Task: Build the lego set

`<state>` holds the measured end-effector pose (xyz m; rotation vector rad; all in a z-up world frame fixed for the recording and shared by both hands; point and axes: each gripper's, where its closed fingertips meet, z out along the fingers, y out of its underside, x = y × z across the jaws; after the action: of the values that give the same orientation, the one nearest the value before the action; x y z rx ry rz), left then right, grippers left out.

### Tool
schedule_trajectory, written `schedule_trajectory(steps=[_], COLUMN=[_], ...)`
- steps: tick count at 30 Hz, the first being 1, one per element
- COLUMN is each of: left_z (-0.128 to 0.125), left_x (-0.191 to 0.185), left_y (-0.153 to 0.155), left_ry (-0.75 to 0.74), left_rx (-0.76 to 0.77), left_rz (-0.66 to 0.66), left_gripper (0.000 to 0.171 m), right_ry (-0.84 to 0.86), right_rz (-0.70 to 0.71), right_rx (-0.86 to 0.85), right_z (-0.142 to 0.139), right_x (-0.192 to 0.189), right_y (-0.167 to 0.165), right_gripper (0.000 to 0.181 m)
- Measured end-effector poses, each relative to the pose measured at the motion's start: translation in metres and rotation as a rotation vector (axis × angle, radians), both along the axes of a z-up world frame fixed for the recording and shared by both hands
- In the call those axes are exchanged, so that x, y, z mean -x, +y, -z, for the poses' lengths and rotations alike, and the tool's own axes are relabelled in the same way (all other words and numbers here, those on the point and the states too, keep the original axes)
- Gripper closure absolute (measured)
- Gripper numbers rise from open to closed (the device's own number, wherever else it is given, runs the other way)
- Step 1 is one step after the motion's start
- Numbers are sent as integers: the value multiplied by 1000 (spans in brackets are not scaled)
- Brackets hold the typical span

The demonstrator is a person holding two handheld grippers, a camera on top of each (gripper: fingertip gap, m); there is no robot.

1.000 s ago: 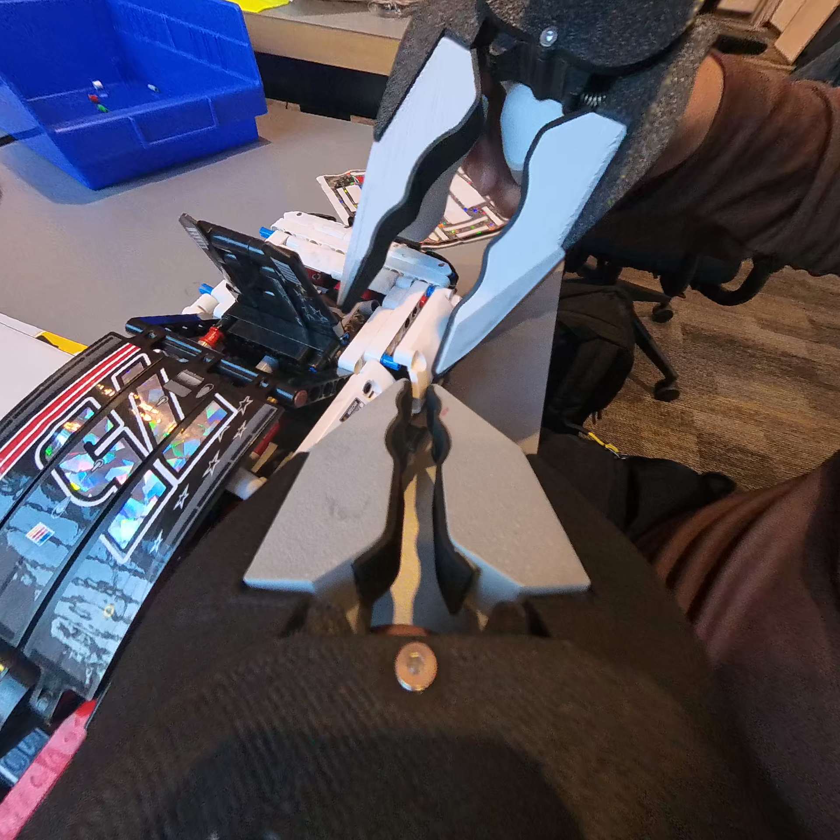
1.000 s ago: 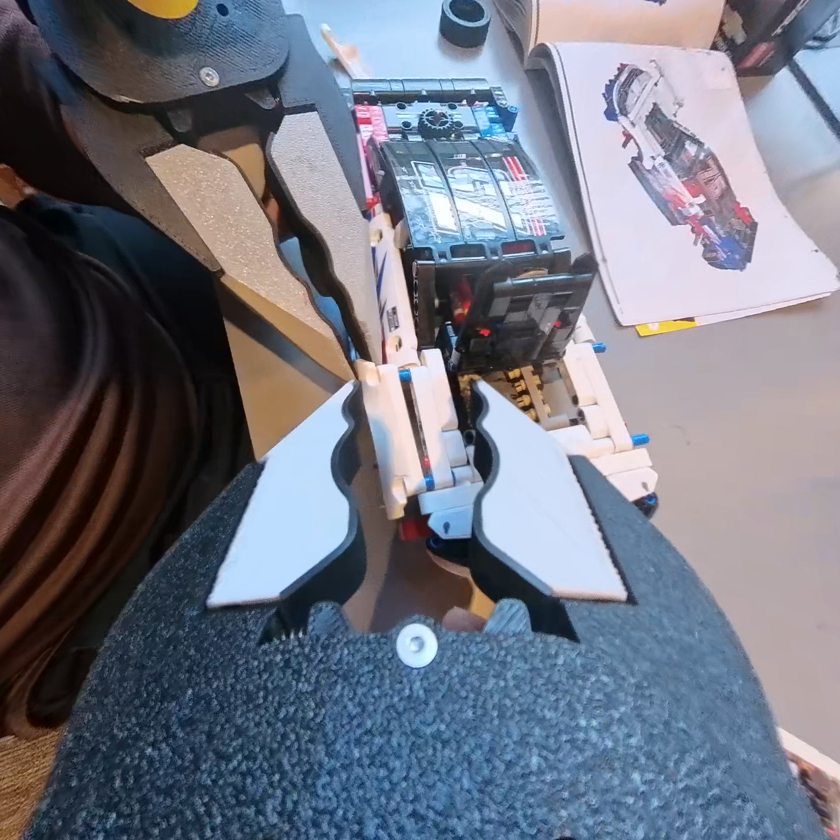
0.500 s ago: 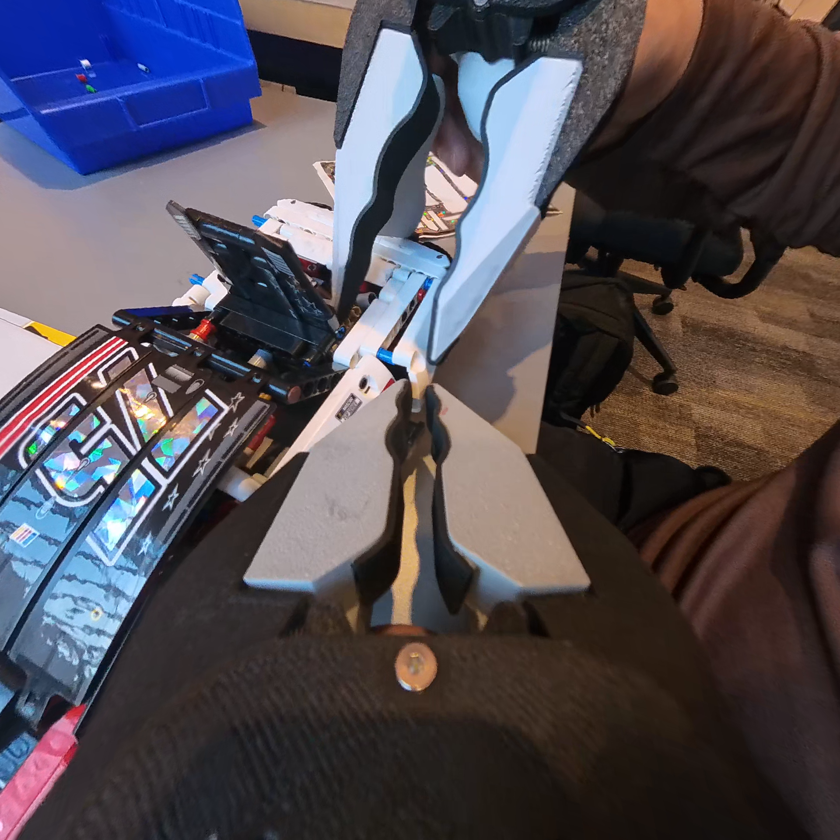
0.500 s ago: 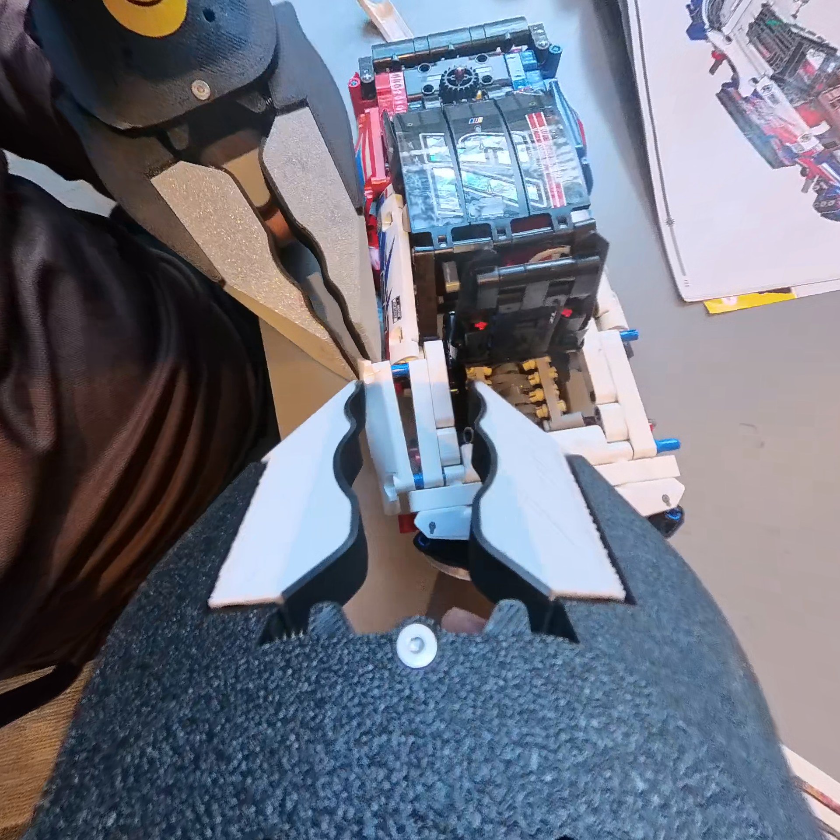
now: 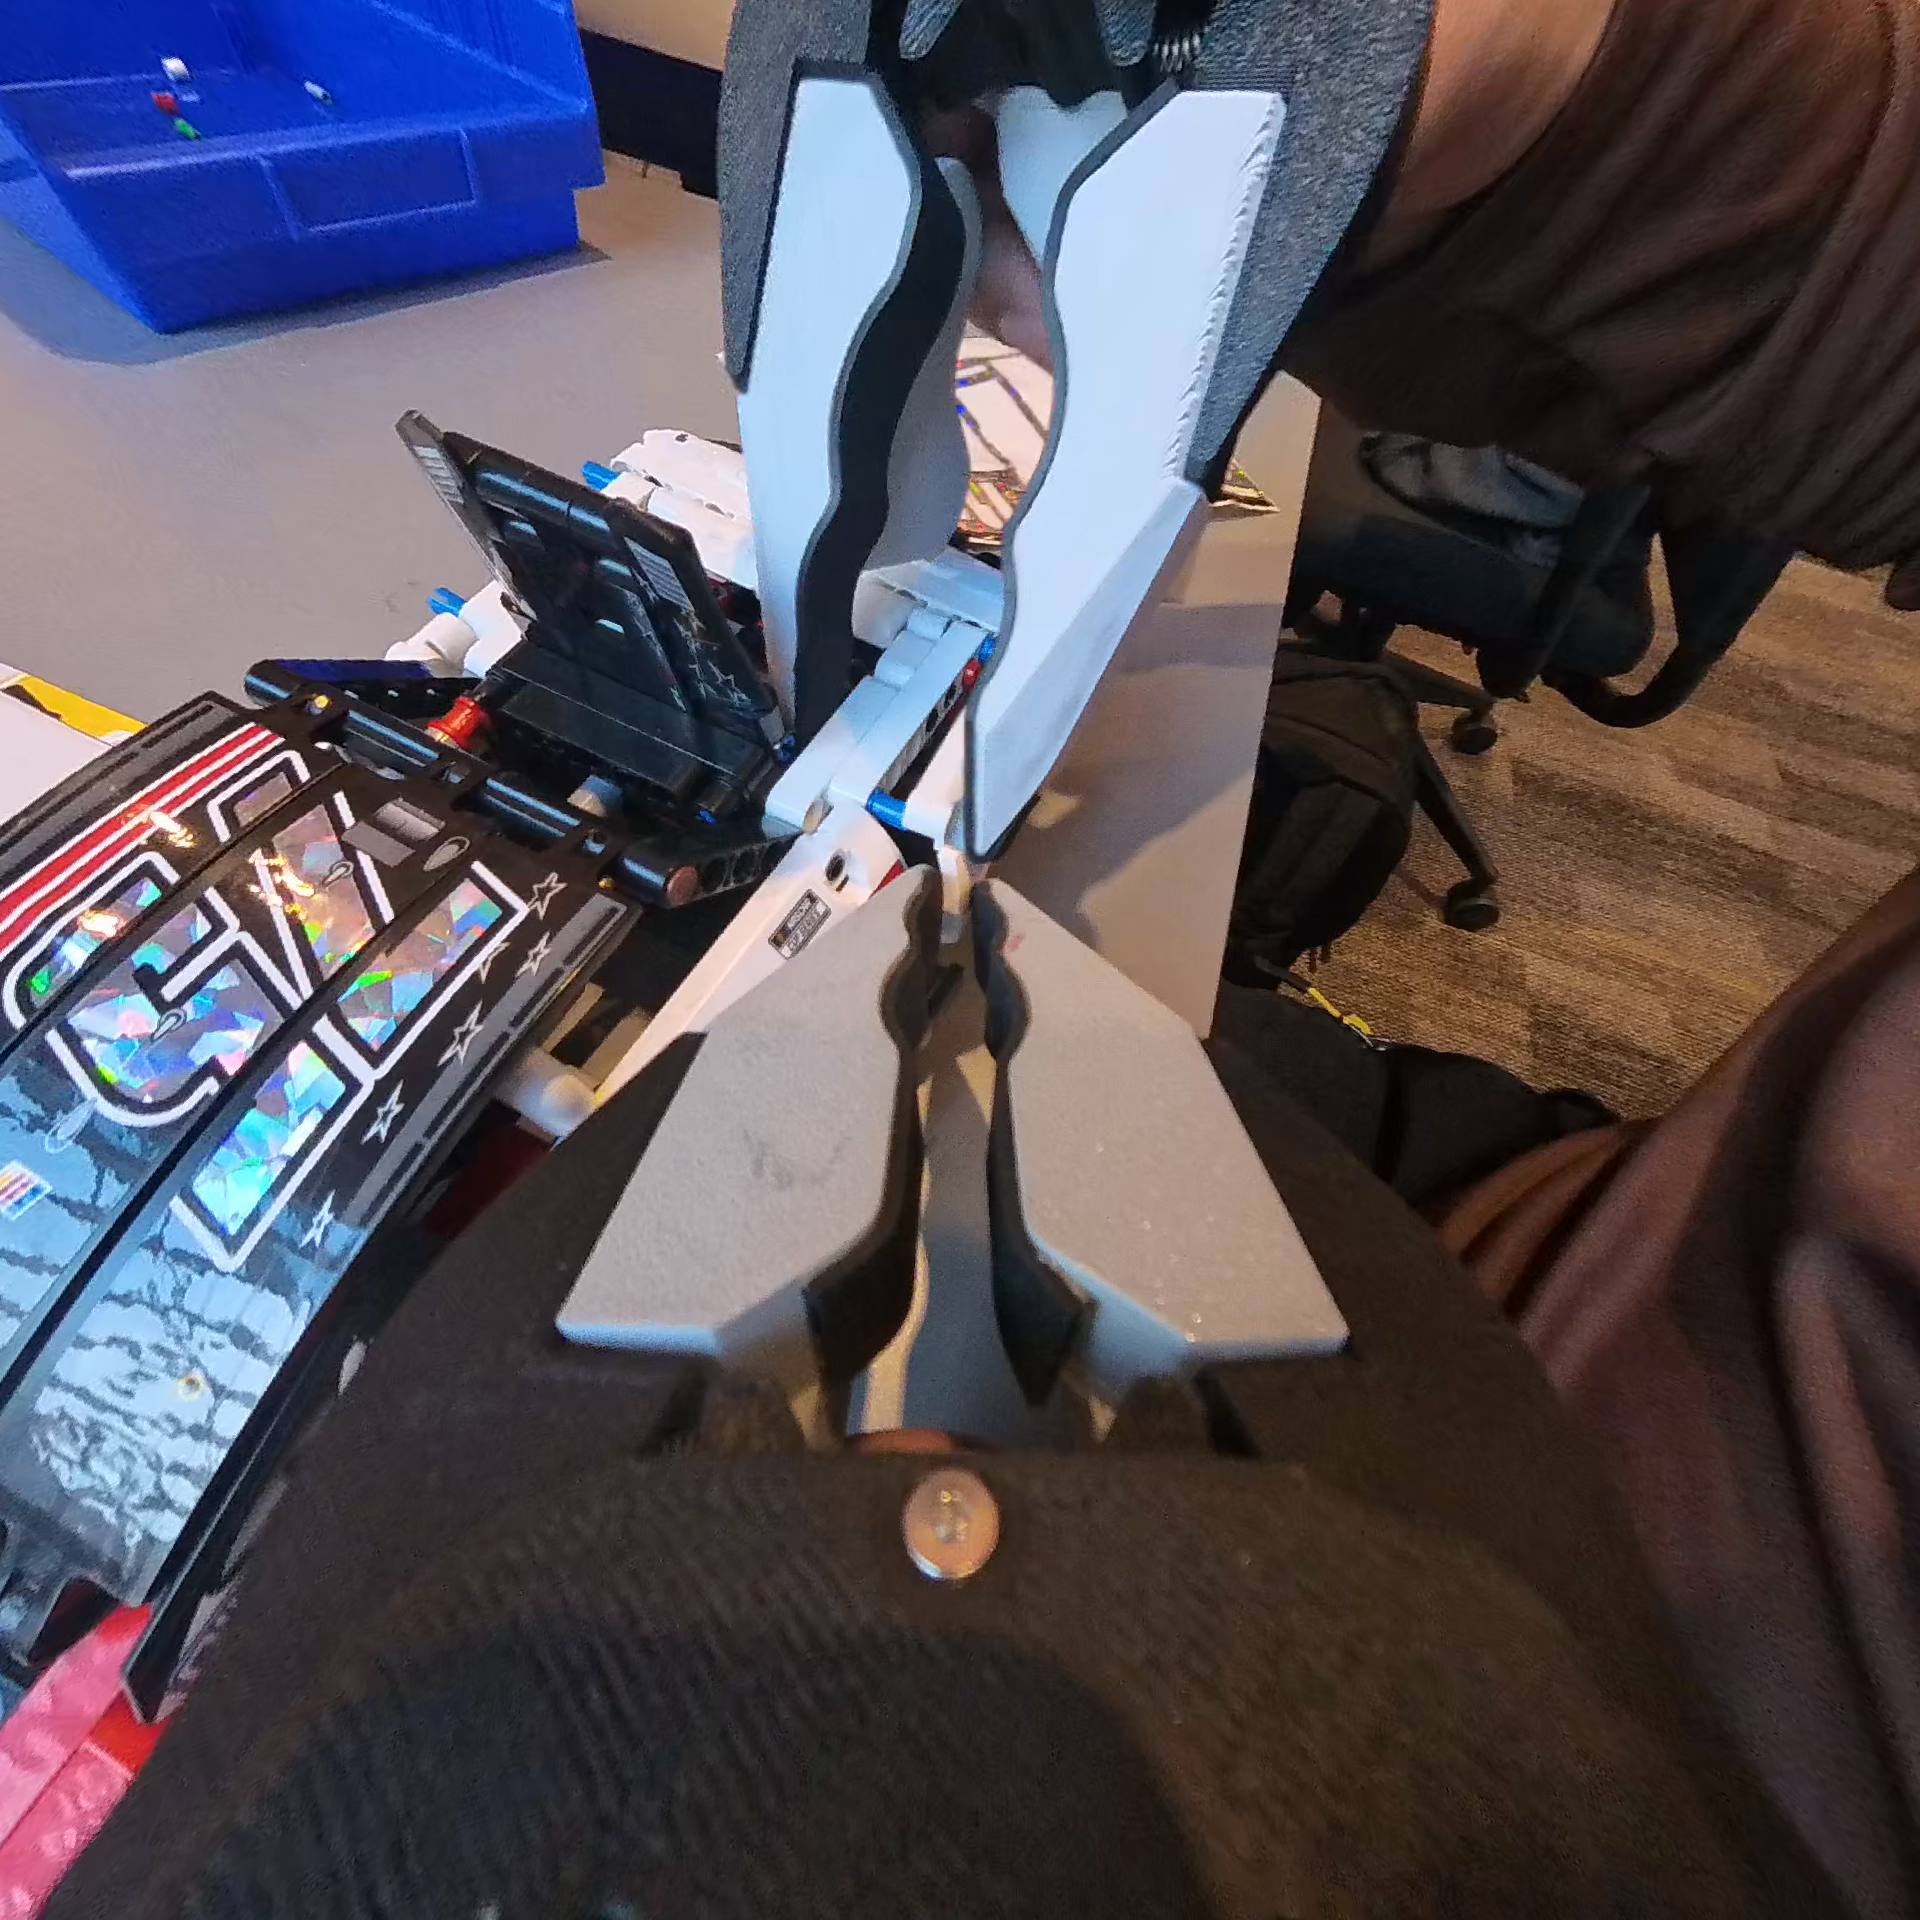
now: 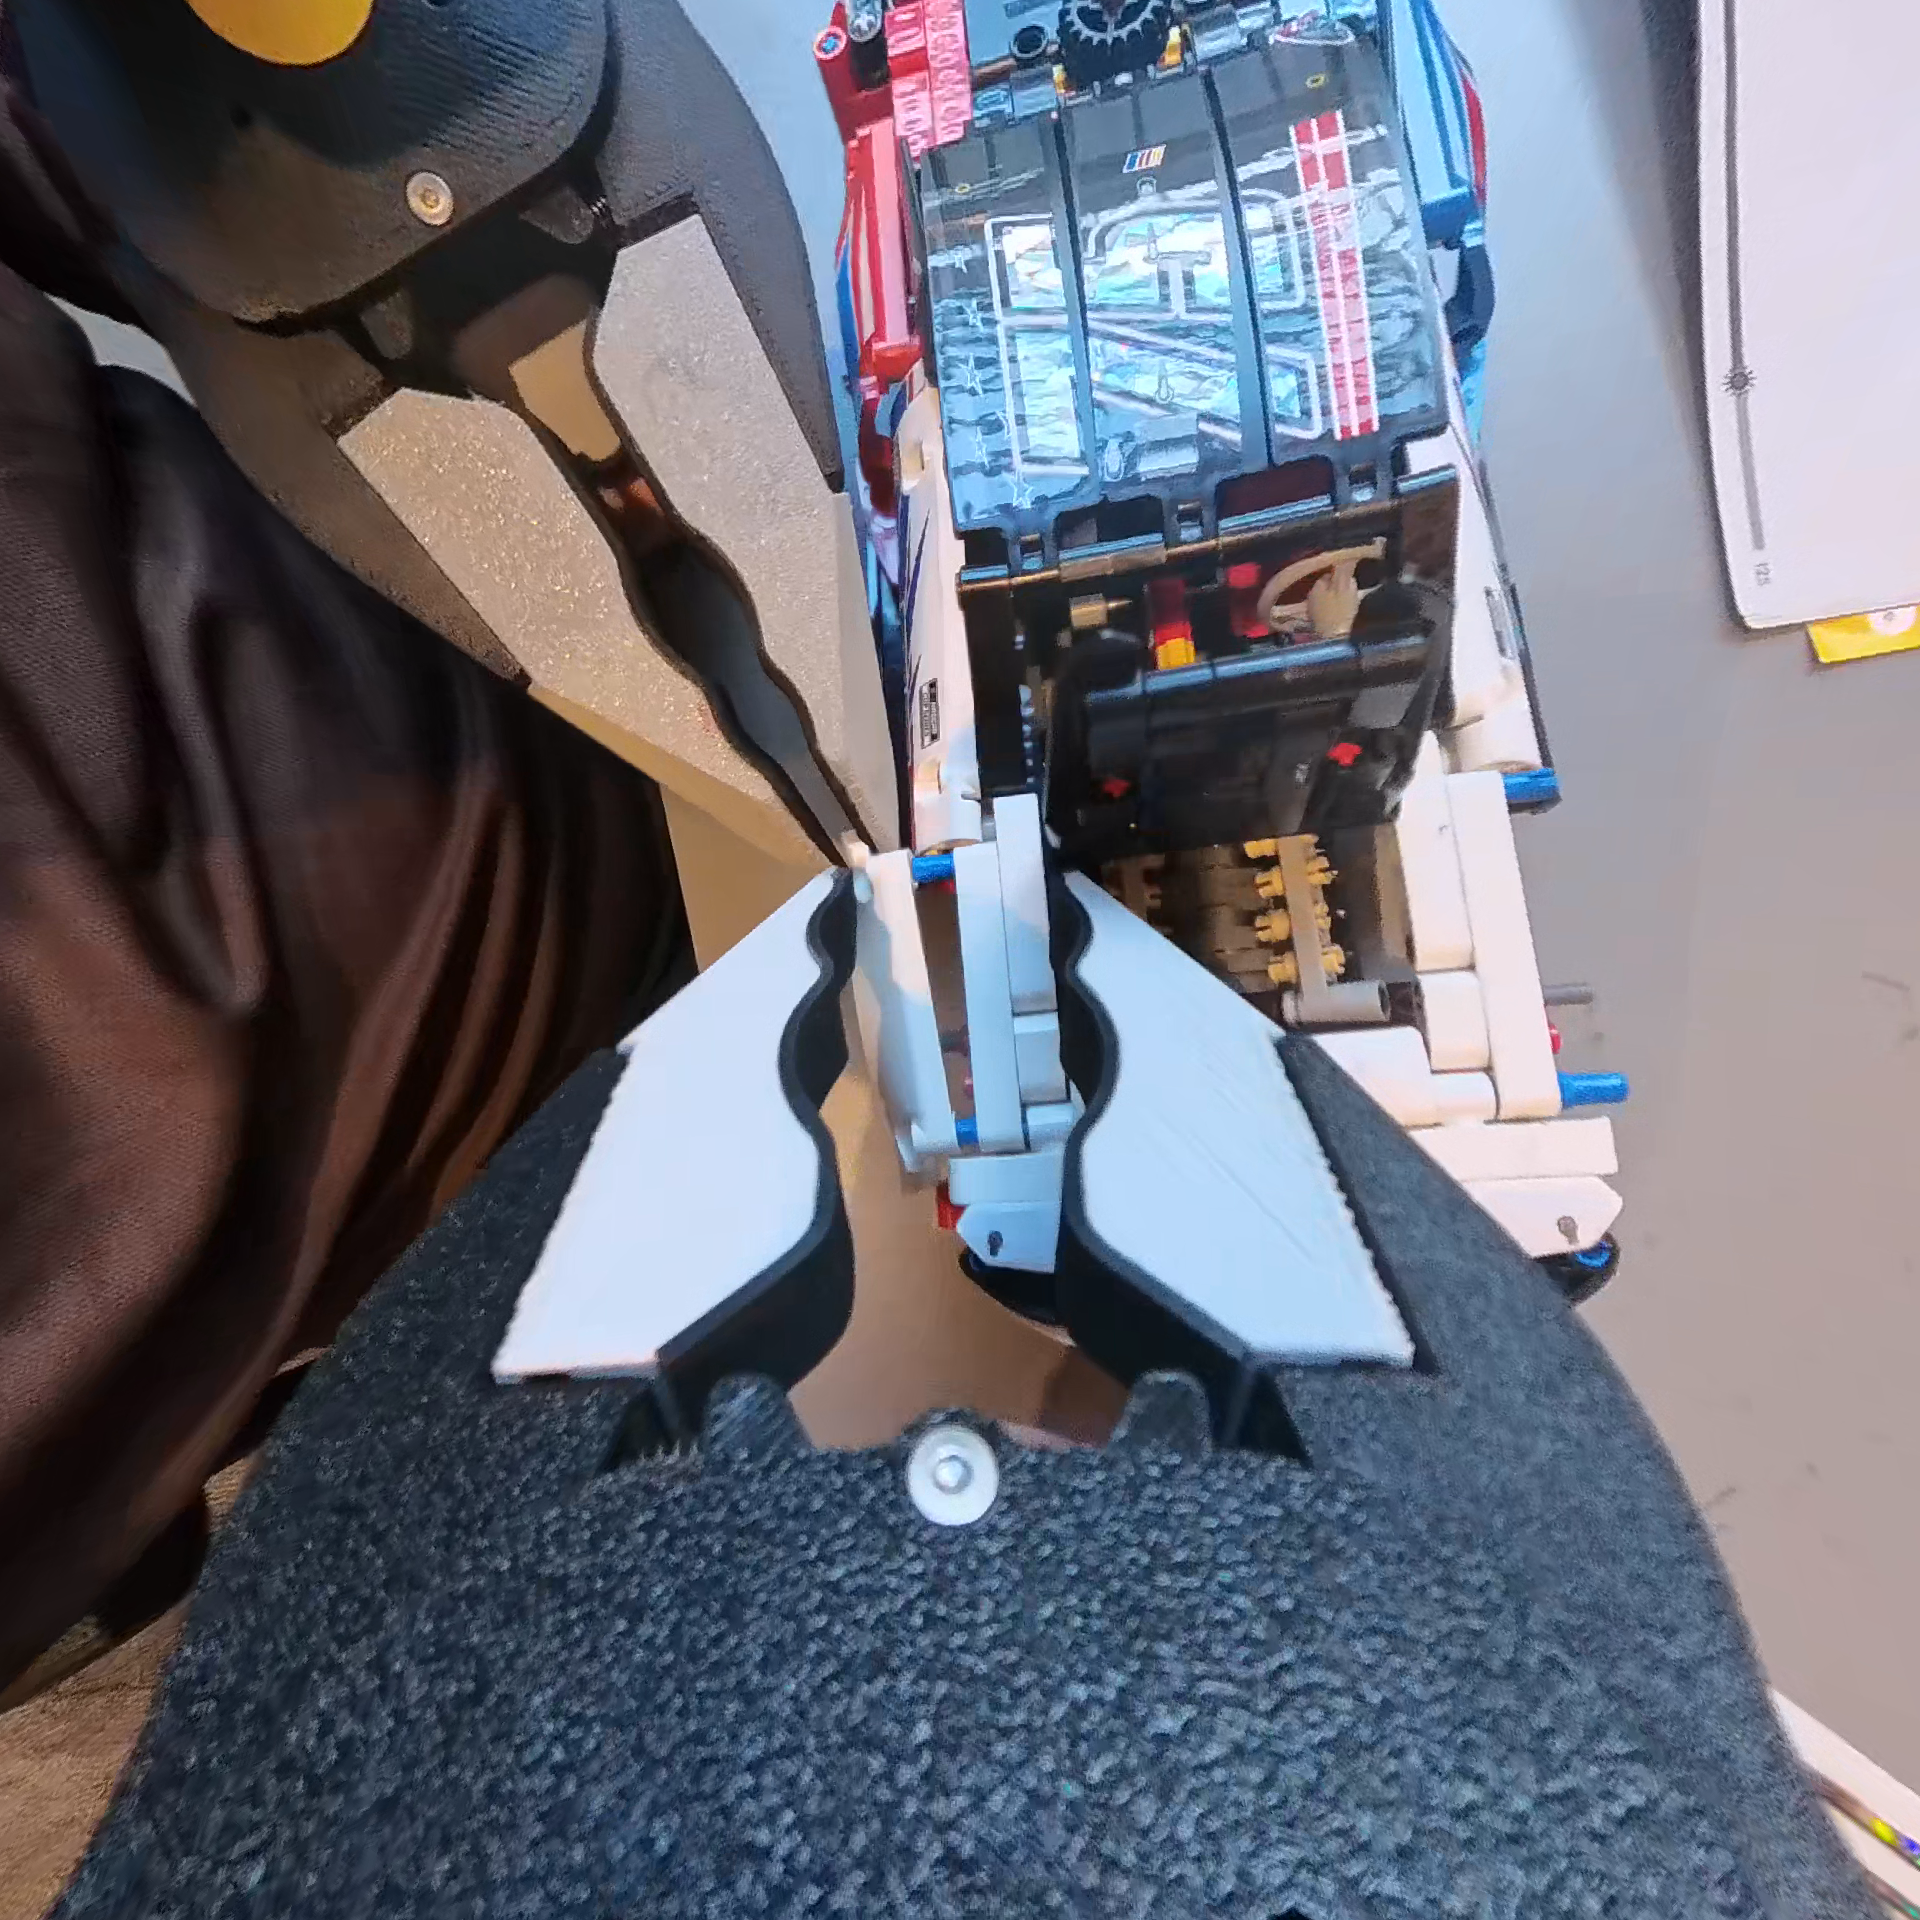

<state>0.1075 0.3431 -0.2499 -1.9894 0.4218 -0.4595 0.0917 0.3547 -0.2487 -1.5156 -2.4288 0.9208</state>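
Right claw has closed in and now squeezes the white front frame, camera much nearer the car than a second ago!

The right claw (image 6: 956, 997) is clamped across the white side frame (image 6: 997, 997) at the lego car (image 6: 1174, 343) front corner, which sits at the desk (image 5: 260, 499) edge, 12 o'clock from the claw. The left claw (image 5: 951, 904) comes in from 10 o'clock in the right view, nearly pinched together on what looks like a small pale pin (image 6: 860, 868) at the frame's top corner; the pin is too small to be sure of. To do this well: hold the frame firm with the right, line the pin straight with its hole, push along the axis, no twisting. The blue bin (image 5: 291, 187) sits far off at 11 o'clock.
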Motion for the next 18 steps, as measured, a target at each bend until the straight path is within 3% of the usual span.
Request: schedule_trajectory(steps=[1,9,18], left_z=[0,0,0], left_x=[0,-2,-1], left_y=[0,-1,-1], left_ry=[-7,-43,-9], left_rx=[5,23,3], left_rz=[0,22,7], left_gripper=[169,169,169], right_ry=[-8,-34,-7], right_rz=[5,29,26], right_rx=[5,91,60], right_z=[0,-3,-3], right_x=[0,-3,-2], right_y=[0,1,1], right_gripper=[144,144,146])
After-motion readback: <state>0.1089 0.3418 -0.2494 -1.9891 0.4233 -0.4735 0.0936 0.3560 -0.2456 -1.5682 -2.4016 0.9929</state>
